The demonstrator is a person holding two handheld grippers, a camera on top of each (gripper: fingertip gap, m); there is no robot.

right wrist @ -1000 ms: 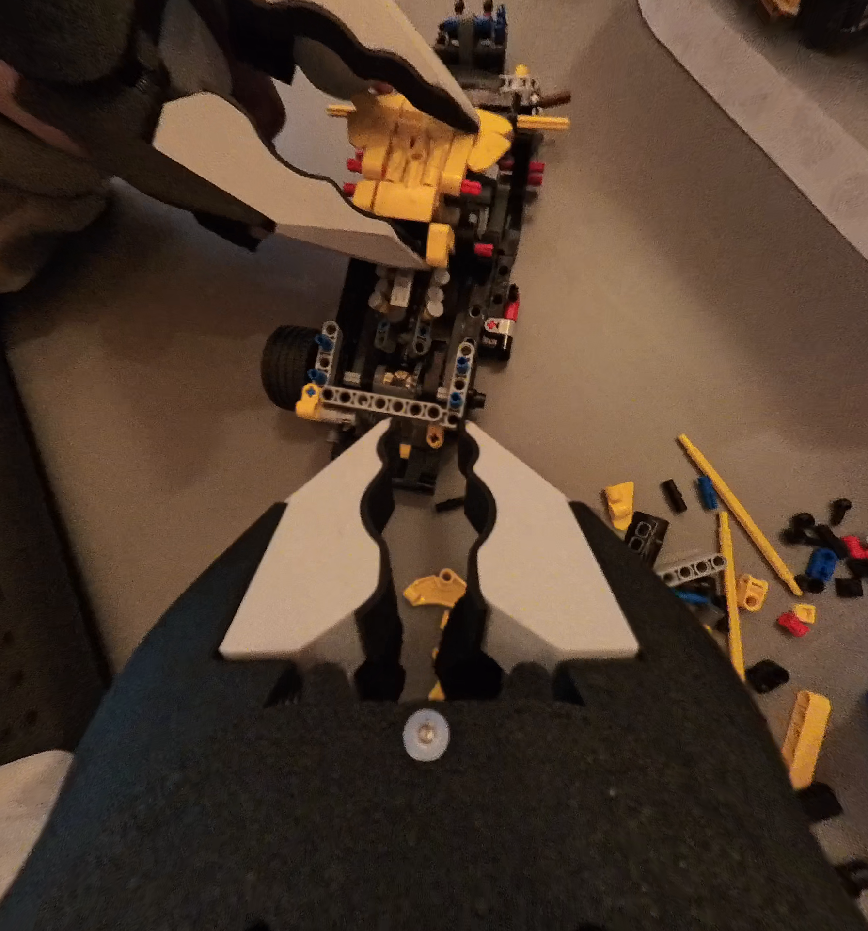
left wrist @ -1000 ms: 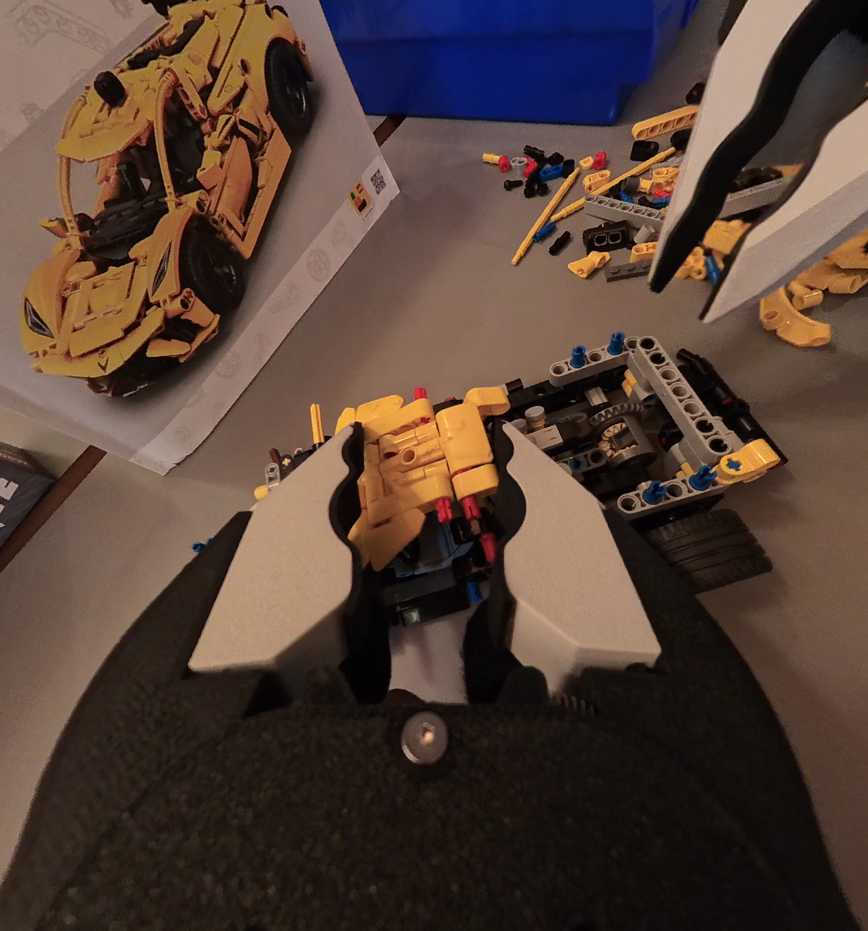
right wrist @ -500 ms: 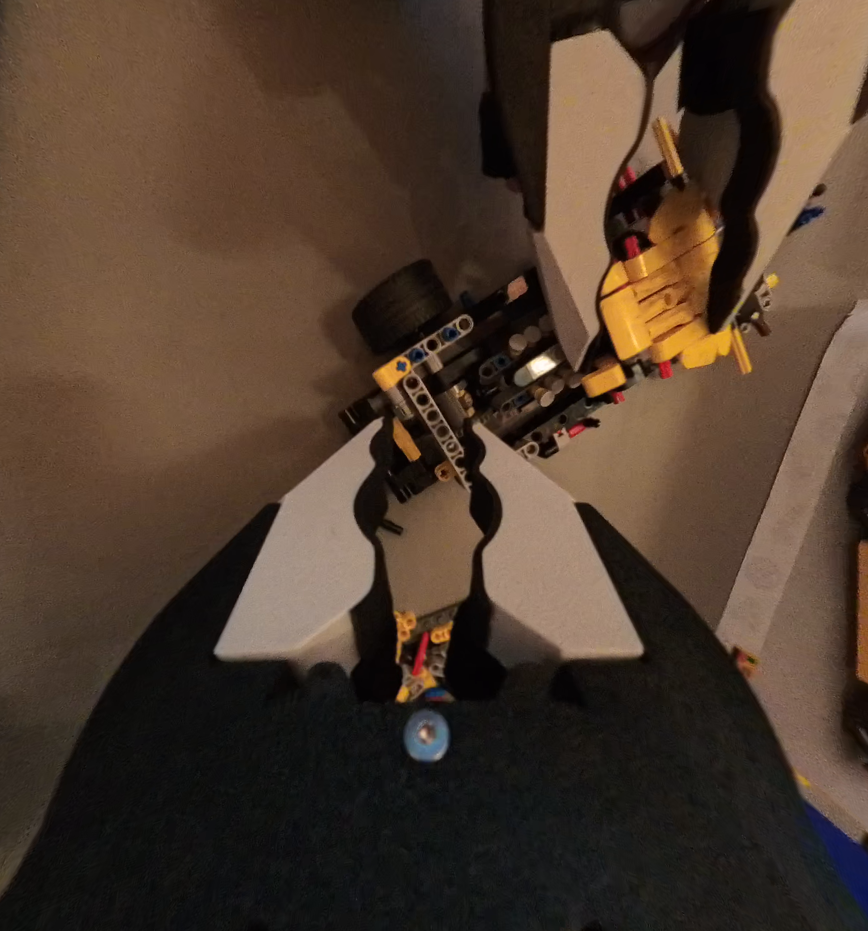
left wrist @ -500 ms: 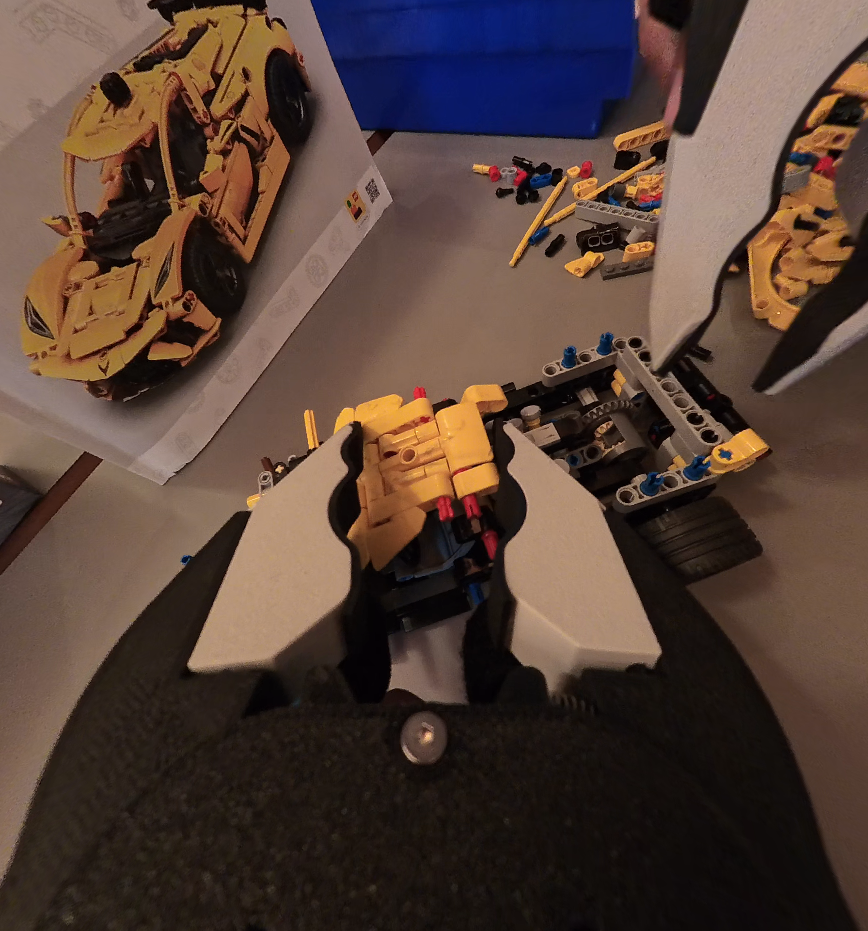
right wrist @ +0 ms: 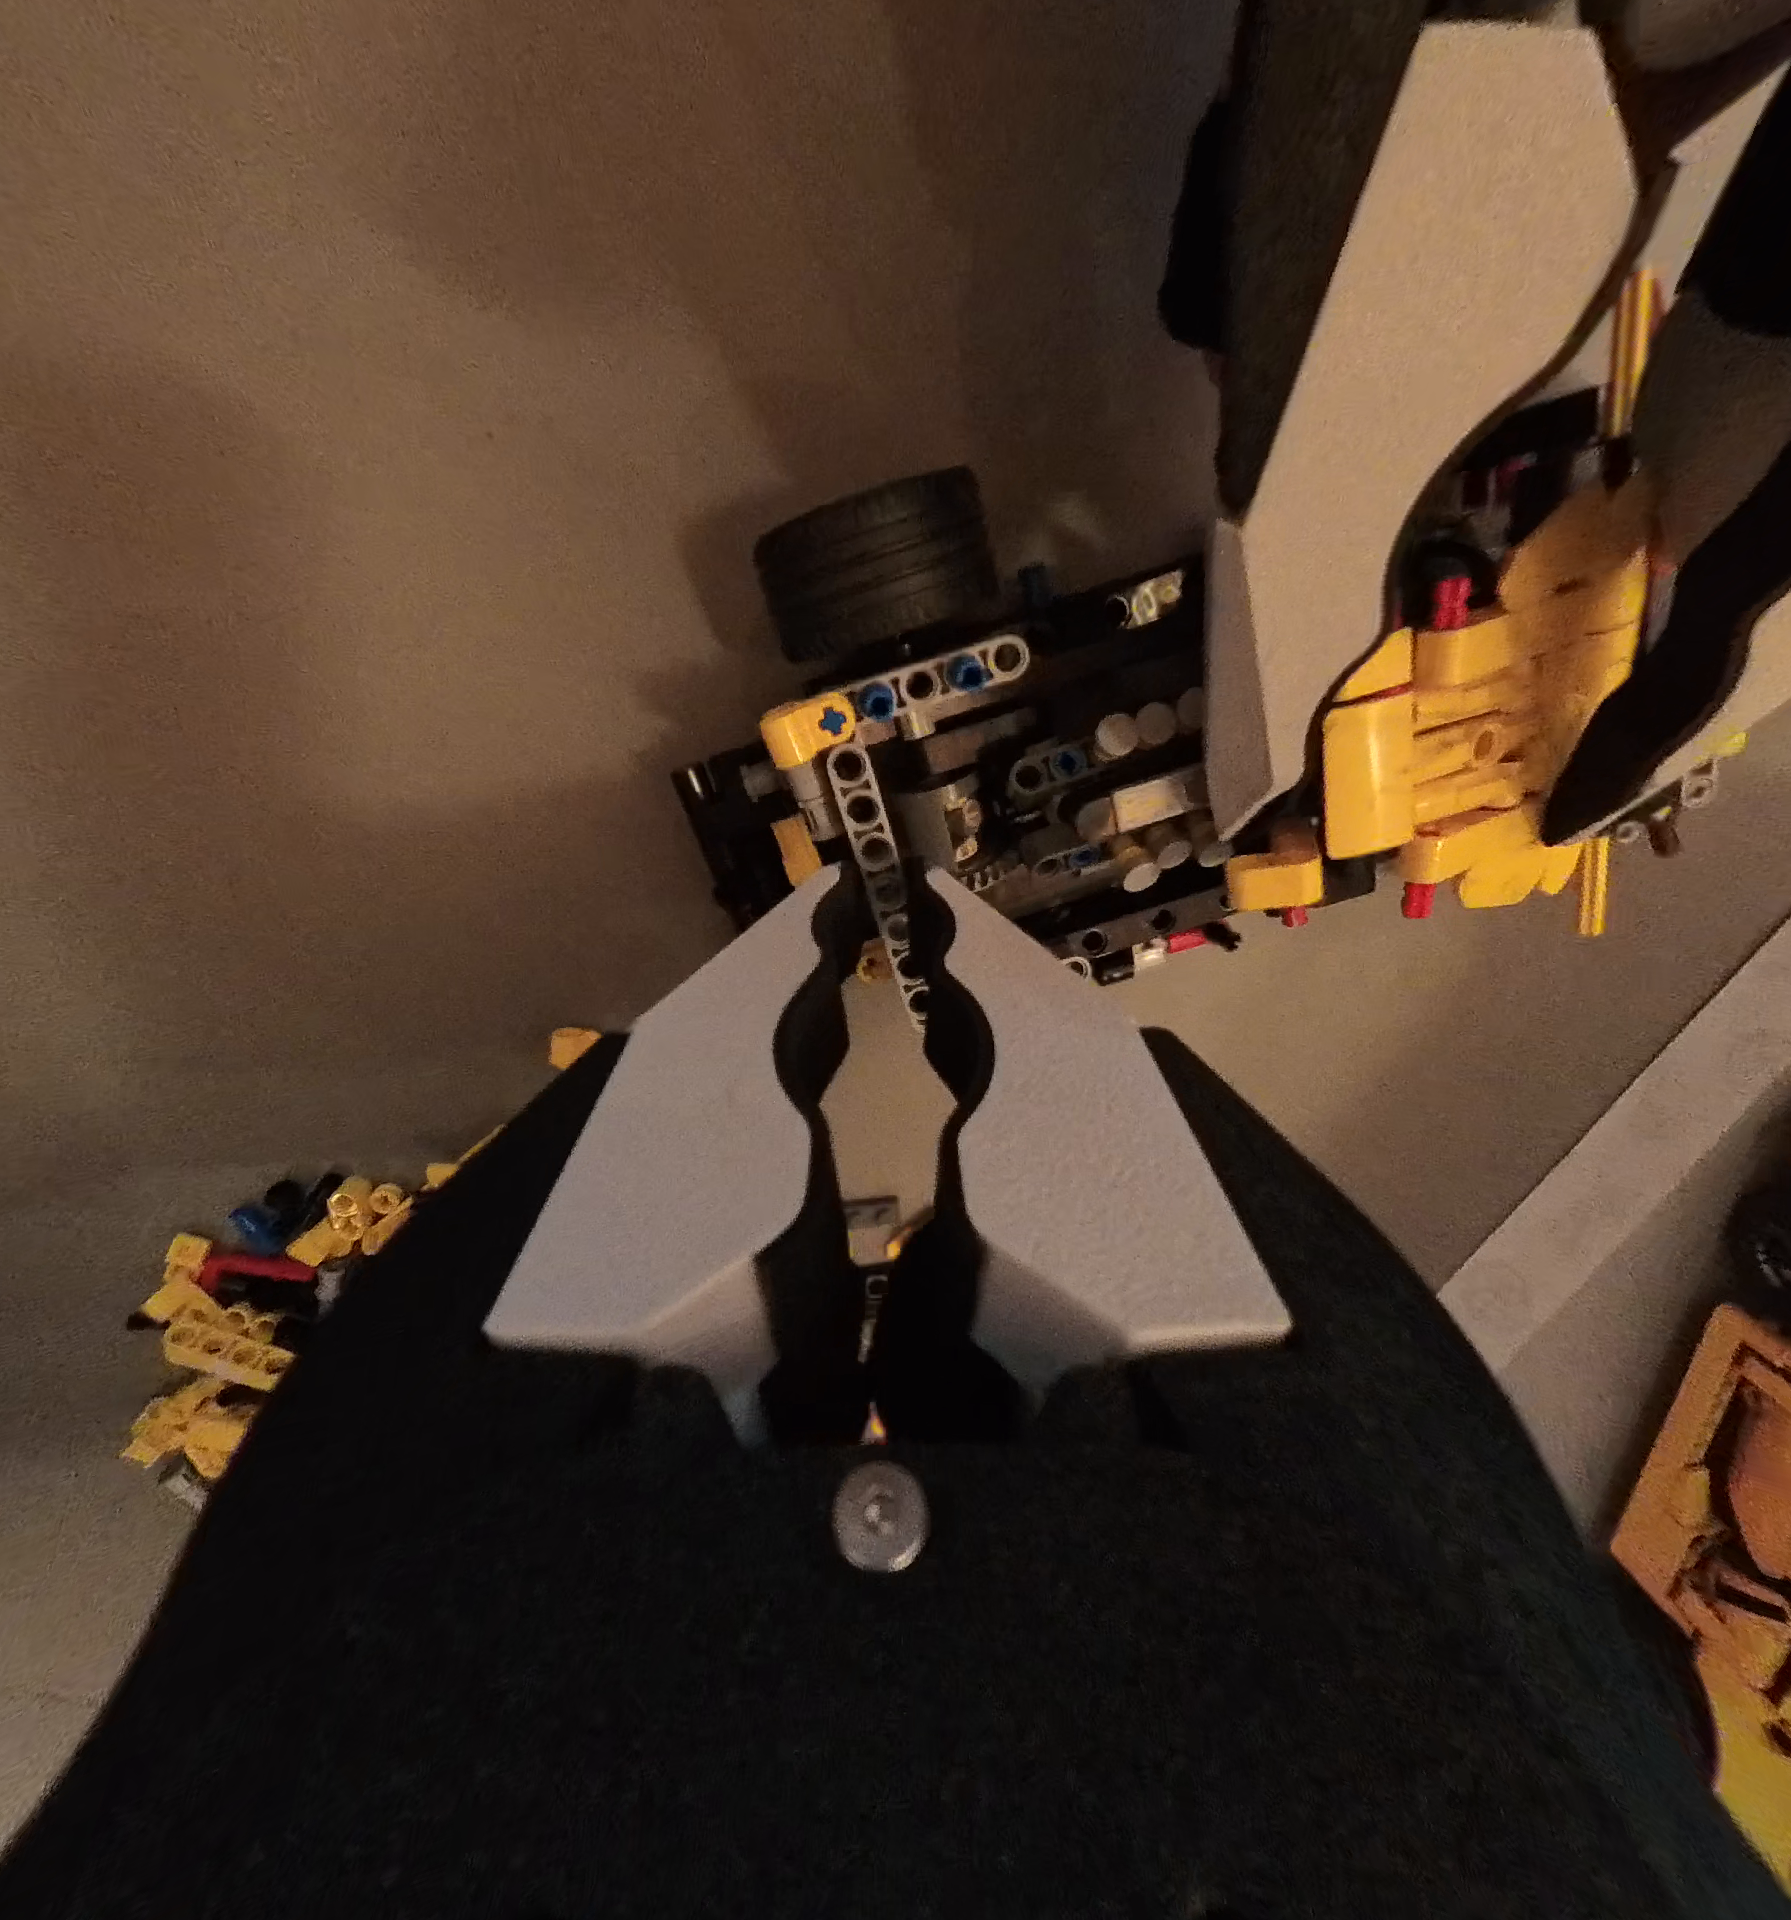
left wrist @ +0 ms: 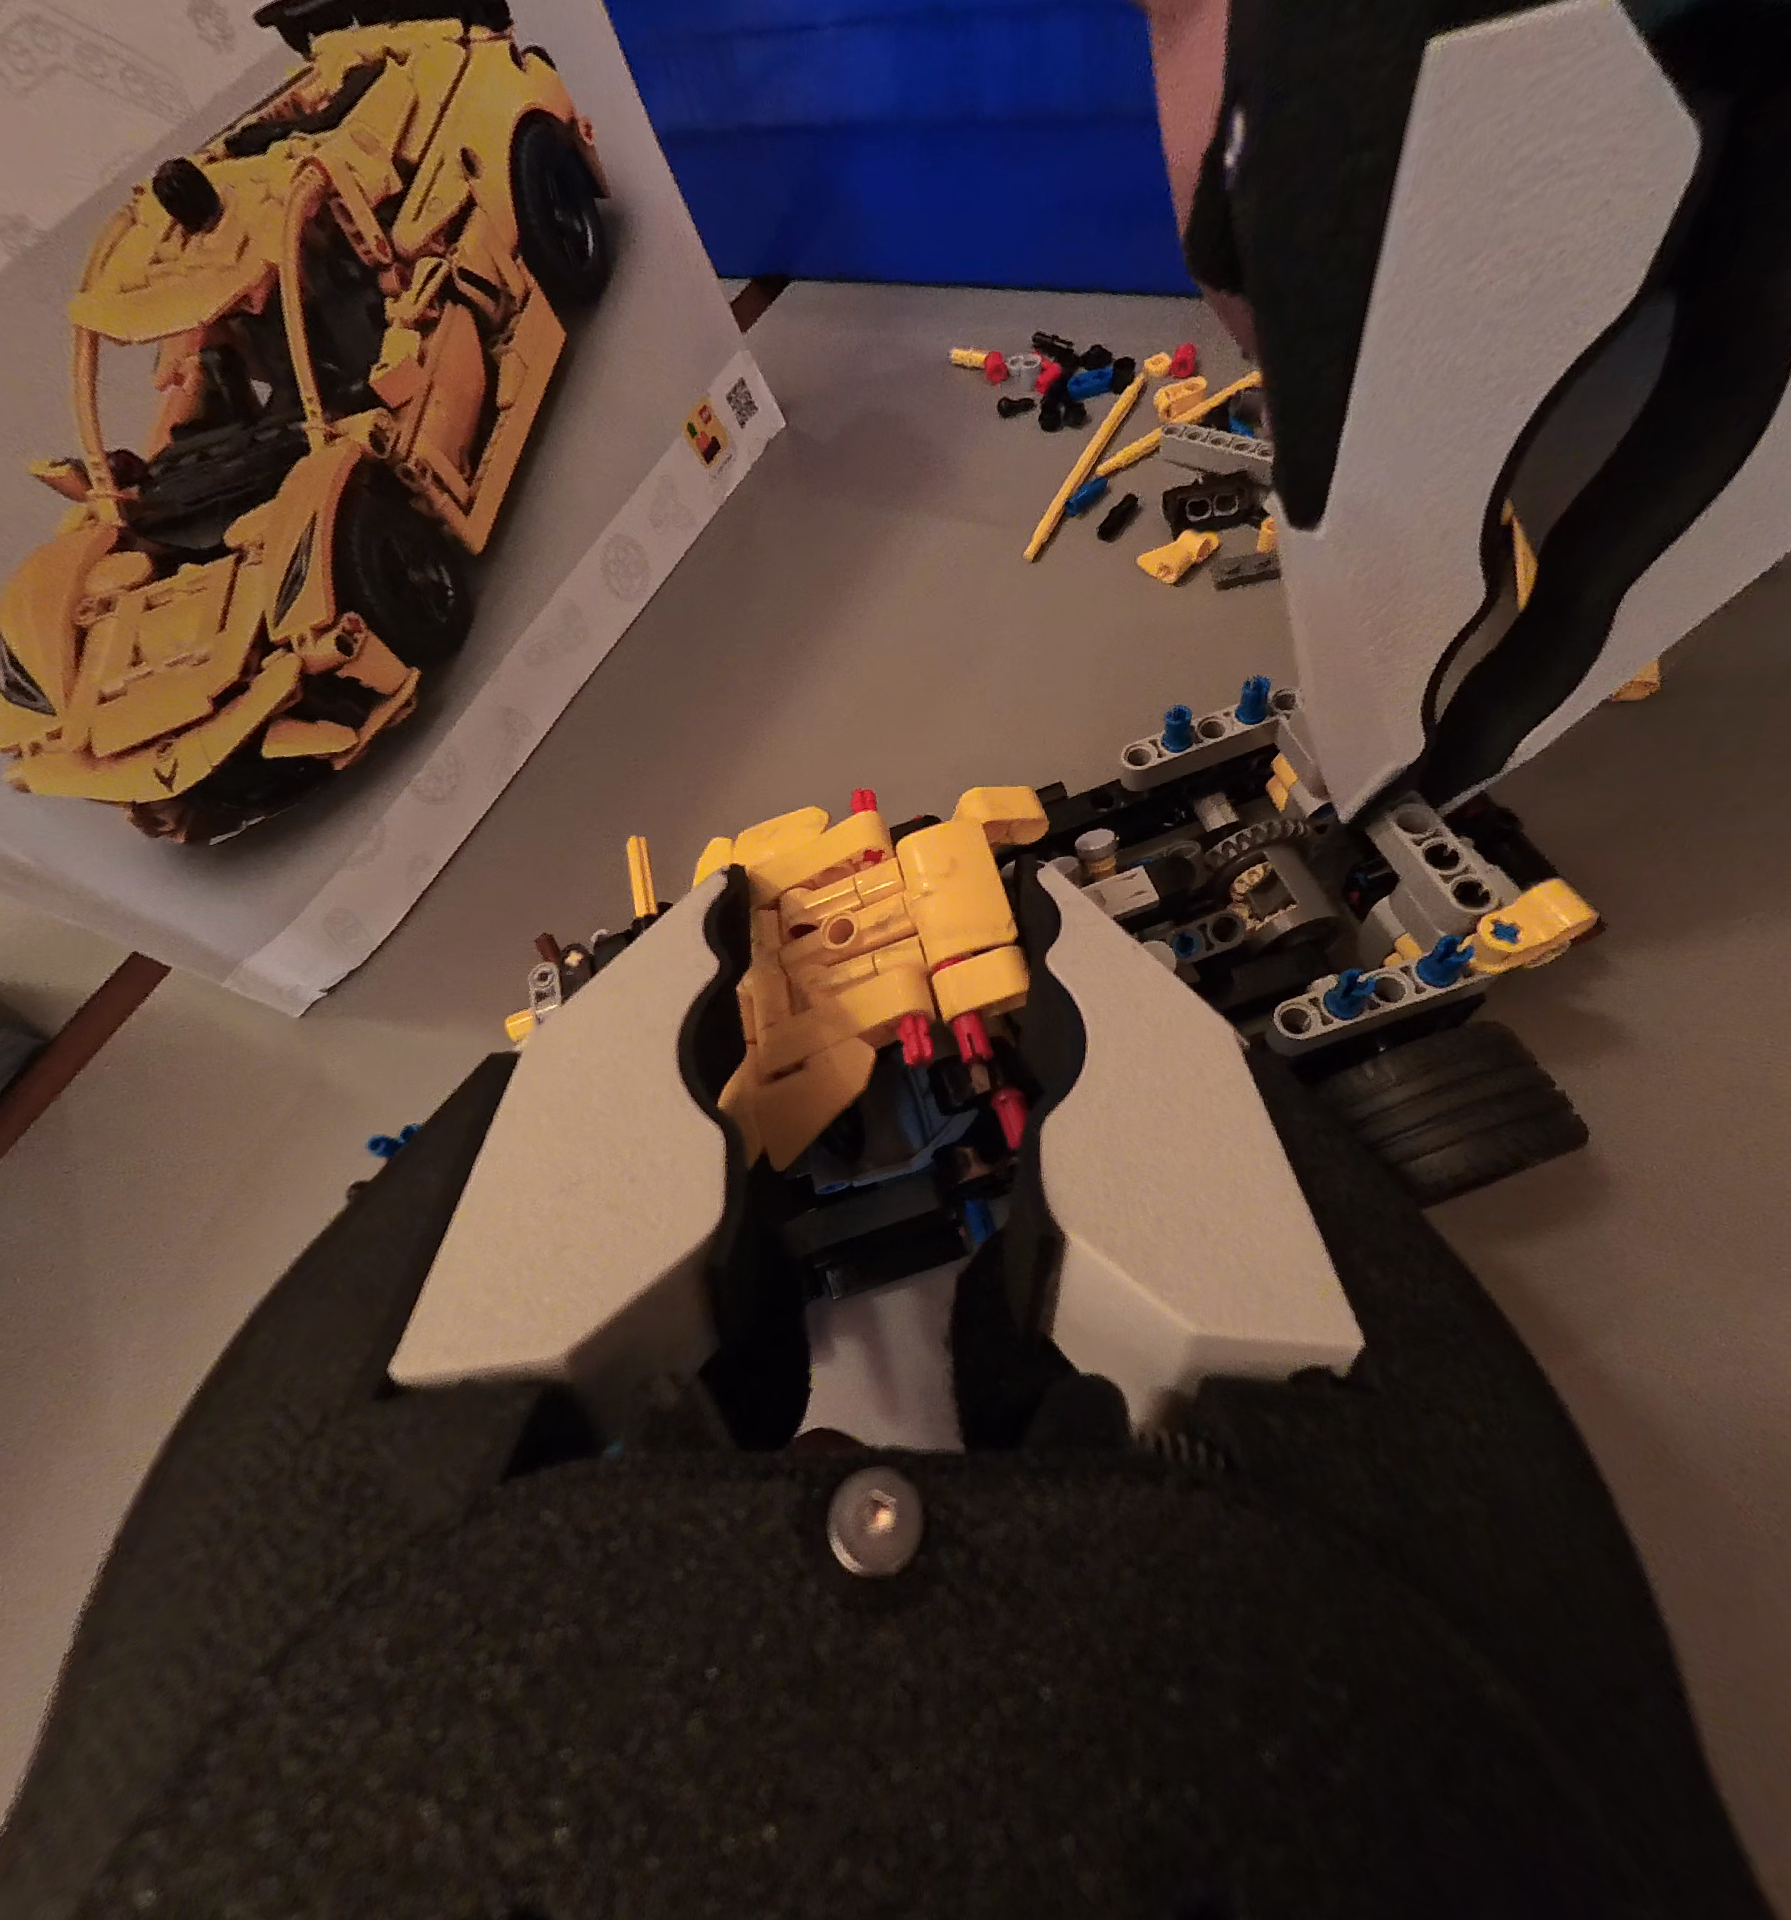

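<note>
A part-built brick car chassis (left wrist: 1234,904) lies on the grey table, with a yellow body section (left wrist: 870,935) at one end and a black tyre (left wrist: 1452,1112) at the other. My left gripper (left wrist: 880,894) is shut on the yellow section. It also shows in the right wrist view (right wrist: 1390,821). My right gripper (right wrist: 886,883) has its tips on either side of the grey holed beam (right wrist: 870,831) at the tyre end of the chassis (right wrist: 1078,790) and is closed on it. It also shows in the left wrist view (left wrist: 1400,805).
A printed sheet picturing a yellow car (left wrist: 299,416) lies at the left and shows at the right edge of the right wrist view (right wrist: 1743,1558). A blue bin (left wrist: 901,135) stands behind. Loose yellow, black and red parts (left wrist: 1130,436) lie near it, and more (right wrist: 236,1309) beside my right gripper.
My right gripper swung from above the loose parts to the tyre end of the chassis and came down around the grey beam, closing somewhat. My left gripper kept its hold and barely moved.
</note>
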